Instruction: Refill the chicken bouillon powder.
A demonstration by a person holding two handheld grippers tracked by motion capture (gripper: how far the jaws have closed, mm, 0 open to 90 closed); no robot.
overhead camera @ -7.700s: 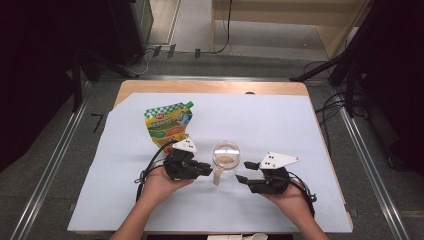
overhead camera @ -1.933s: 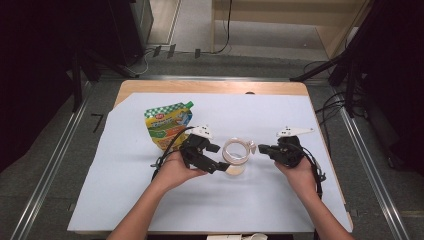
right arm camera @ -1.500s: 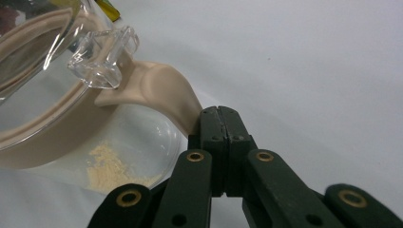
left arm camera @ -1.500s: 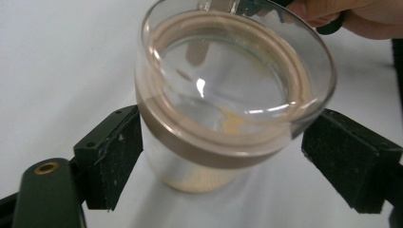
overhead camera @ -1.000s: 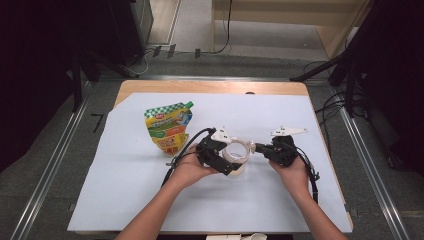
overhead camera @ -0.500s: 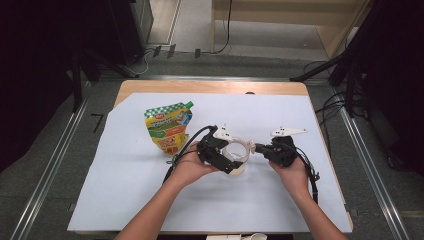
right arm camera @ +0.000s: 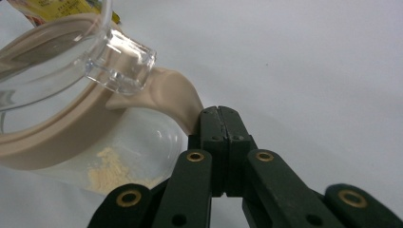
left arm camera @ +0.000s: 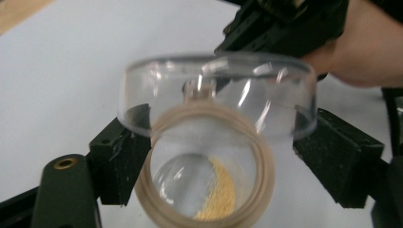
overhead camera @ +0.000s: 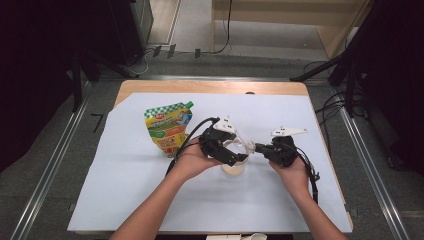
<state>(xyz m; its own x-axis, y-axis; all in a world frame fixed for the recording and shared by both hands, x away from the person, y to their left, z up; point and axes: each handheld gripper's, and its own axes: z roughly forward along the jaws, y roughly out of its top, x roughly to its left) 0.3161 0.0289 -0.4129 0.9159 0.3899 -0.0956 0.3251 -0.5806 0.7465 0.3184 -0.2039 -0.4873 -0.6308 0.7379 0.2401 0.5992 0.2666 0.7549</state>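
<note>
Glossy clear plastic lid (left arm camera: 216,92), matt beige jar rim (right arm camera: 71,128)

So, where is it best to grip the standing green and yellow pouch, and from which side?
Grip the green and yellow pouch at its flat upper edge beside the corner spout, coming from above, probably: there the sheet looks thin enough for two jaws, while the filled lower body looks wide and soft.
</note>
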